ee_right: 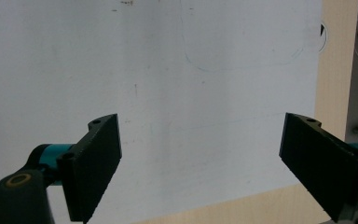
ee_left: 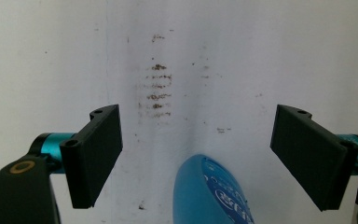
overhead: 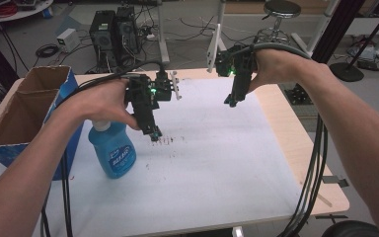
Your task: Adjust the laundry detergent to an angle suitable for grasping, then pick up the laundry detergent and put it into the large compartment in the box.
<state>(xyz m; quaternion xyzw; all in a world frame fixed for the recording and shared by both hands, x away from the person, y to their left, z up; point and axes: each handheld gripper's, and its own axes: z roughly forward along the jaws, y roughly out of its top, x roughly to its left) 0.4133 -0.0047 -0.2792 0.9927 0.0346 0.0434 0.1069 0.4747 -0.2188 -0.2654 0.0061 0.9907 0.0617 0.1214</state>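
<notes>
Here both grippers gape wide, holding nothing: the left gripper point(overhead: 154, 134) hangs just beside the blue spray bottle point(overhead: 112, 150) (brown stains point(ee_left: 158, 88) ahead), cardboard box point(overhead: 24, 111) beyond; the right gripper point(overhead: 231, 102) hovers well apart.

a bright blue spray bottle point(overhead: 112, 152) with a white-printed label stands on white paper point(overhead: 217, 163) speckled with brown stains point(ee_left: 157, 88).

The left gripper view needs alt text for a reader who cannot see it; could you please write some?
Two open black jaws frame a blue bottle rising from the bottom edge, untouched. Behind it, a white sheet bears brown smudges.
</notes>
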